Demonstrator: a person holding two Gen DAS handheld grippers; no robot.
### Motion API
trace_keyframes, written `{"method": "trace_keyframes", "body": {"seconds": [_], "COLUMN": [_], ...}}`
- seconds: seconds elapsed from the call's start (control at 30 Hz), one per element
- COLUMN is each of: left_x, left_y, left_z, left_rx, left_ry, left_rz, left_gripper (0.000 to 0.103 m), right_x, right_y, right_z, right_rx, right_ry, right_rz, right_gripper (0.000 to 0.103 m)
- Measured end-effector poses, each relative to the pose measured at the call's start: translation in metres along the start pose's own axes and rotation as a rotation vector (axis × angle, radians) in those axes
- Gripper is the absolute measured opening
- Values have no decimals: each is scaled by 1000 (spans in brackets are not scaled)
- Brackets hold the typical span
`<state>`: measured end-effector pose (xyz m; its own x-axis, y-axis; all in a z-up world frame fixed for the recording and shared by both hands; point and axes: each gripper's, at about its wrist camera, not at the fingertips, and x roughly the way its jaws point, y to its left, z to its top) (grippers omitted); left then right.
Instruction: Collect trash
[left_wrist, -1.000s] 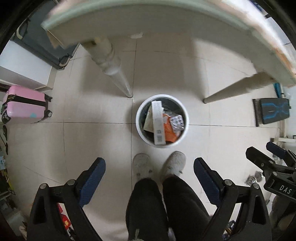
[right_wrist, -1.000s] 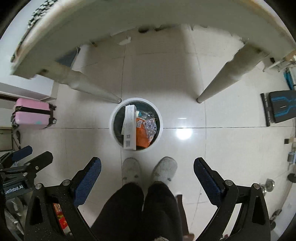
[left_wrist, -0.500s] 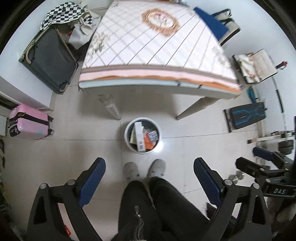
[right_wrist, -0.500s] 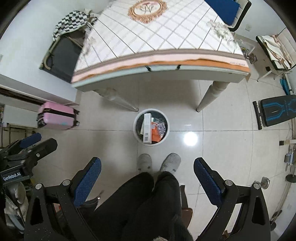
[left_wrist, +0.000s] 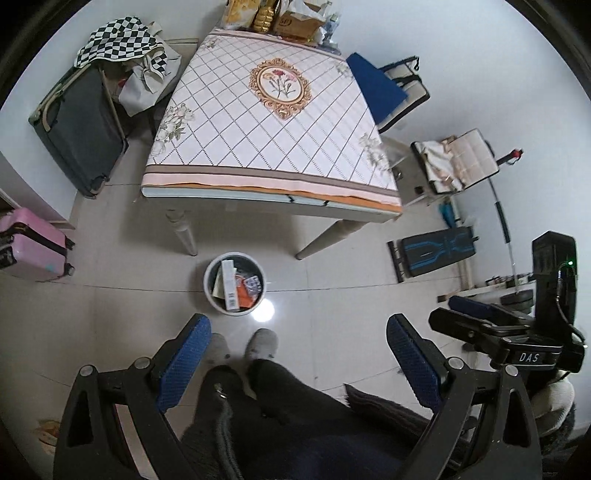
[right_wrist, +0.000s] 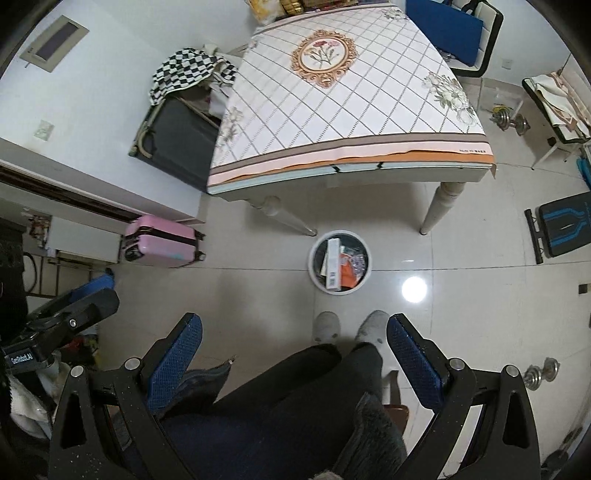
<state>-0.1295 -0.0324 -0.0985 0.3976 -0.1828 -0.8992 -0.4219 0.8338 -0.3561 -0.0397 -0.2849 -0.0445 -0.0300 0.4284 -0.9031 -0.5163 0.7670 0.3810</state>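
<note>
A white round trash bin (left_wrist: 209, 291) stands on the tiled floor before the table; it also shows in the right wrist view (right_wrist: 314, 273). It holds a long white box (left_wrist: 229, 282), orange packaging (left_wrist: 245, 297) and a foil wrapper (left_wrist: 254, 283). My left gripper (left_wrist: 297, 365) is open and empty, high above the floor over the person's legs. My right gripper (right_wrist: 293, 354) is open and empty too, at a similar height. Each gripper shows at the edge of the other's view.
A table with a diamond-pattern cloth (left_wrist: 273, 122) stands behind the bin. A pink suitcase (right_wrist: 162, 242), a dark suitcase (left_wrist: 79, 133), a blue chair (left_wrist: 384, 88), a black step board (left_wrist: 436, 254) and dumbbells (right_wrist: 543, 373) ring the floor. The person's slippered feet (left_wrist: 260, 343) are near the bin.
Both grippers have risen well away from the bin and the floor; the table top has come into view. Both stay open and empty.
</note>
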Motion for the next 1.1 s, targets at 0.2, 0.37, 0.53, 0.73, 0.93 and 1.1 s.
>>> {"method": "trace_keyframes", "body": {"seconds": [0.2, 0.37, 0.53, 0.73, 0.93, 1.1], "left_x": [-17, -24, -27, -27, -27, -26], "left_y": [-6, -6, -7, -7, -10, -12], "left_z": [-3, -8, -12, -13, -17, -18], "left_rx": [5, -1, 1, 5, 23, 39], "left_ry": [-31, -39, -37, -33, -22, -10], "left_rz": [-20, -36, -38, -35, -30, -31], "left_gripper": [101, 101, 101, 101, 101, 101], "right_x": [-13, -20, -21, -19, -17, -16], "right_y": [10, 17, 16, 13, 13, 13], "right_z": [-3, -3, -3, -5, -5, -6], "right_rx": [-30, -53, -53, -49, -48, -46], "right_ry": [3, 2, 6, 12, 20, 27], "right_rz": [36, 58, 69, 69, 68, 67], "right_gripper": [103, 103, 103, 103, 103, 103]}}
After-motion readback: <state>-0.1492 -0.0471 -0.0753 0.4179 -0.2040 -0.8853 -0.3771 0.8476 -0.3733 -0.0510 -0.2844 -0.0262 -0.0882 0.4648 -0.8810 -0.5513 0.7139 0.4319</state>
